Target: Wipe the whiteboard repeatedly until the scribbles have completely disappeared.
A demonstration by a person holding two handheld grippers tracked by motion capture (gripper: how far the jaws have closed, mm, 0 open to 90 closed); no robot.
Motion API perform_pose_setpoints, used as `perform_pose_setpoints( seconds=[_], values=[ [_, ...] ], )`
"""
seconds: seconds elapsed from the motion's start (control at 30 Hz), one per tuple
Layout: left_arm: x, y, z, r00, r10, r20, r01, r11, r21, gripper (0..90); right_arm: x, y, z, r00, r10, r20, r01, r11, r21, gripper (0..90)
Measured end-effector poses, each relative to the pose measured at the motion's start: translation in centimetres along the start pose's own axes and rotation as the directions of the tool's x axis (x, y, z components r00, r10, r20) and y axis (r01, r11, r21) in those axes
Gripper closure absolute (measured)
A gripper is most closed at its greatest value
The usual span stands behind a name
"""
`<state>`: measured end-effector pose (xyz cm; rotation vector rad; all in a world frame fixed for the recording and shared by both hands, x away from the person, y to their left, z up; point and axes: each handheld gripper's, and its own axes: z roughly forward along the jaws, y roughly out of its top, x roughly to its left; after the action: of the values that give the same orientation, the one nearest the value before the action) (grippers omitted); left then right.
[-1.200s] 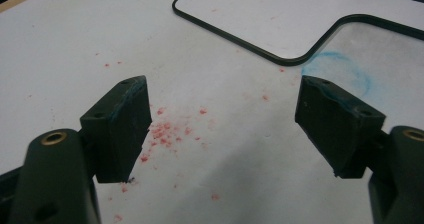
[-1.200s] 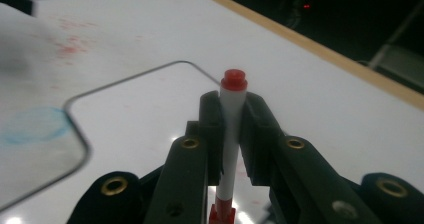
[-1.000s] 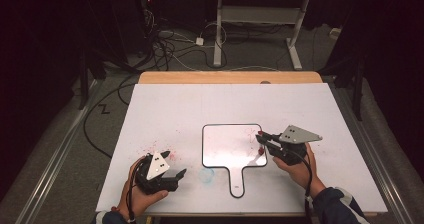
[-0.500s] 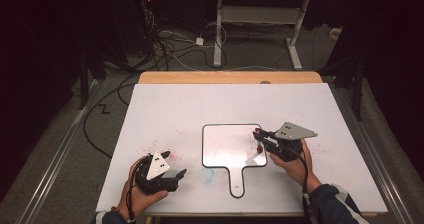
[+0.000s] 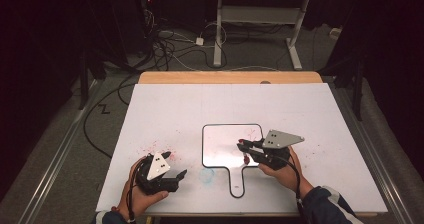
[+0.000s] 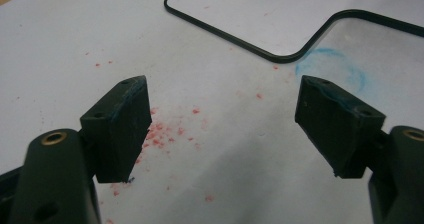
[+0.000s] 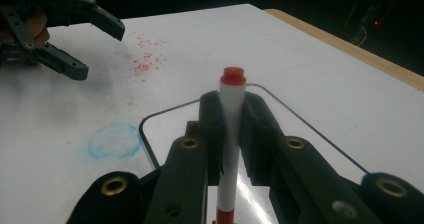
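High view
- Tabletop [image 5: 210, 104]: a white sheet covers it; a strip of wood shows along the far edge.
- Whiteboard [image 5: 225, 144]: small, black-rimmed, with a short handle that points to the person's side; it lies flat near the middle of the tabletop.
- Right claw [image 5: 243, 150]: held in the person's right hand over the whiteboard's right edge, its tips pointing left across the board, a grey three-cornered plate on top.
- Marker [image 5: 246, 157]: a red end shows at the right claw's tips, just above the board.
- Left claw [image 5: 176, 165]: held in the person's left hand near the tabletop's near left part, well apart from the whiteboard.
- Red specks [image 5: 152, 146]: scattered on the sheet just beyond the left claw.

Left gripper view
- Left claw [image 6: 222, 129]: its two black pads stand wide apart with only the sheet between them.
- Whiteboard [image 6: 280, 14]: its rounded black rim lies beyond the pads.
- Blue smudge [image 6: 330, 66]: a faint ring on the sheet beside that rim.

Right gripper view
- Right claw [image 7: 233, 115]: closed tight on the marker.
- Marker [image 7: 231, 119]: white barrel, red cap end beyond the pads, lying along the claw.
- Left claw [image 7: 80, 46]: farther off at upper left, spread wide.
- Blue smudge [image 7: 114, 140]: on the sheet left of the whiteboard's rim.
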<state>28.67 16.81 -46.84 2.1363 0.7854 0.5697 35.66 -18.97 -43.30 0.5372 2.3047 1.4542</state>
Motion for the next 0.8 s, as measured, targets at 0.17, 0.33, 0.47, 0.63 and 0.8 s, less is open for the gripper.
perform_pose_setpoints(
  seconds=[0.17, 0.33, 0.47, 0.63, 0.8],
  values=[
    [0.0, -0.1, 0.1, 1.0, 0.0, 0.003, 0.0, 1.0, 0.007, 21.7, -3.1, -0.3, 0.3, 0.9944, 0.02, 0.104, -0.019, 0.9998, -0.003, 81.5],
    [0.0, 0.0, 0.3, 1.0, 0.004, 0.008, -0.004, 1.0, 0.009, 21.7, -4.4, -0.5, 0.7, 0.989, 0.046, 0.141, -0.045, 0.9989, -0.009, 81.5],
    [0.0, 0.0, 0.3, 0.9999, 0.006, 0.009, -0.006, 0.9999, 0.01, 21.7, -3.3, -0.4, 0.9, 0.9969, 0.049, 0.061, -0.048, 0.9986, -0.02, 81.5],
    [0.0, 0.0, 0.2, 1.0, 0.004, 0.009, -0.004, 1.0, 0.003, 21.7, -1.9, -0.1, 1.5, 0.9994, 0.027, -0.022, -0.028, 0.9991, -0.033, 81.5],
    [0.0, 0.0, 0.3, 0.9999, 0.007, 0.013, -0.007, 0.9999, 0.011, 21.7, -3.5, -0.4, 1.5, 0.9978, 0.041, 0.052, -0.039, 0.9985, -0.038, 81.5]
  ],
)
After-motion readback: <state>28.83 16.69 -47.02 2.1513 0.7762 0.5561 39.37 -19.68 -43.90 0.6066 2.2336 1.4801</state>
